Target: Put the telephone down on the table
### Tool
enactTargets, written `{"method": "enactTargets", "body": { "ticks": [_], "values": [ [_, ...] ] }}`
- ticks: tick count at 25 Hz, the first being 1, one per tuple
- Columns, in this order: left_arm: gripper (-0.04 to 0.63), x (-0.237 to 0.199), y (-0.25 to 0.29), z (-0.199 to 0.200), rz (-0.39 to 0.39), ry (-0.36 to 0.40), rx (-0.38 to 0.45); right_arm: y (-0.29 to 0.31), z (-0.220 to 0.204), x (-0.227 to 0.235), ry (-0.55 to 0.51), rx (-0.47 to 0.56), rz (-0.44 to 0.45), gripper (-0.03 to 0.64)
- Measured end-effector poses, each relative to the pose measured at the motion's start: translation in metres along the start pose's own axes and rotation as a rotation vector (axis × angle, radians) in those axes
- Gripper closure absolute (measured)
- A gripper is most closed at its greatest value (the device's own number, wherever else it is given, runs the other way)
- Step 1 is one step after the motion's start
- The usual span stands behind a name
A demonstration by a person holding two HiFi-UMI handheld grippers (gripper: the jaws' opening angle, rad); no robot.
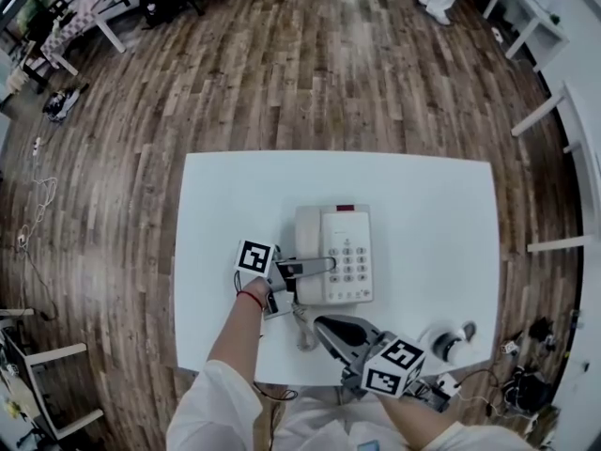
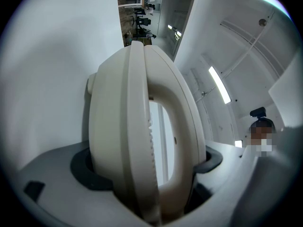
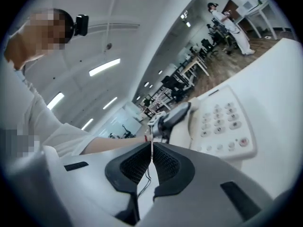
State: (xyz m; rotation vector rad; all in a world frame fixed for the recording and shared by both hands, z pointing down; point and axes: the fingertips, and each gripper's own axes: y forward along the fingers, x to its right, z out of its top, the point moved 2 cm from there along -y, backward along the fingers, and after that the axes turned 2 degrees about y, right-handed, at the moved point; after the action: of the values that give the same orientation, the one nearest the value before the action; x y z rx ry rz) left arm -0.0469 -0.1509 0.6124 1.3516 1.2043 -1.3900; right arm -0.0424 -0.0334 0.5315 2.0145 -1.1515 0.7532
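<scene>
My left jaws [image 1: 317, 267] reach in level from the left and are clamped across the handset [image 1: 308, 238]. Its long axis runs away from me, along the left side of the telephone base [image 1: 349, 252], which sits mid-tabletop [image 1: 432, 205]. My right jaws [image 1: 324, 327] are pressed together on nothing, just short of the base's near edge. The left is the nearer.

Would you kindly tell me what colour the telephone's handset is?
The handset is cream, seen best in the left gripper view.
</scene>
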Motion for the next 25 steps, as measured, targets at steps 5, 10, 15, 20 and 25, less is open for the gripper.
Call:
{"method": "enactTargets", "body": {
  "ticks": [5, 10, 15, 20, 25],
  "values": [
    [0.13, 0.001, 0.0, 0.001, -0.002, 0.003, 0.001, -0.009, -0.02, 0.026, 0.138, 0.017, -0.172, 0.583],
    [0.13, 0.001, 0.001, 0.001, -0.001, 0.001, 0.003, -0.019, -0.025, 0.055, 0.372, 0.138, -0.33, 0.58],
    [0.13, 0.0, 0.001, 0.0, 0.0, 0.007, 0.003, -0.024, -0.029, 0.078, 0.51, 0.21, -0.45, 0.52],
    [0.13, -0.002, 0.001, -0.001, 0.002, 0.01, 0.005, -0.021, -0.03, 0.088, 0.724, 0.313, -0.483, 0.491],
    [0.132, -0.001, 0.003, -0.002, 0.004, 0.002, 0.004, -0.021, -0.03, 0.094, 0.839, 0.396, -0.504, 0.475]
  ]
}}
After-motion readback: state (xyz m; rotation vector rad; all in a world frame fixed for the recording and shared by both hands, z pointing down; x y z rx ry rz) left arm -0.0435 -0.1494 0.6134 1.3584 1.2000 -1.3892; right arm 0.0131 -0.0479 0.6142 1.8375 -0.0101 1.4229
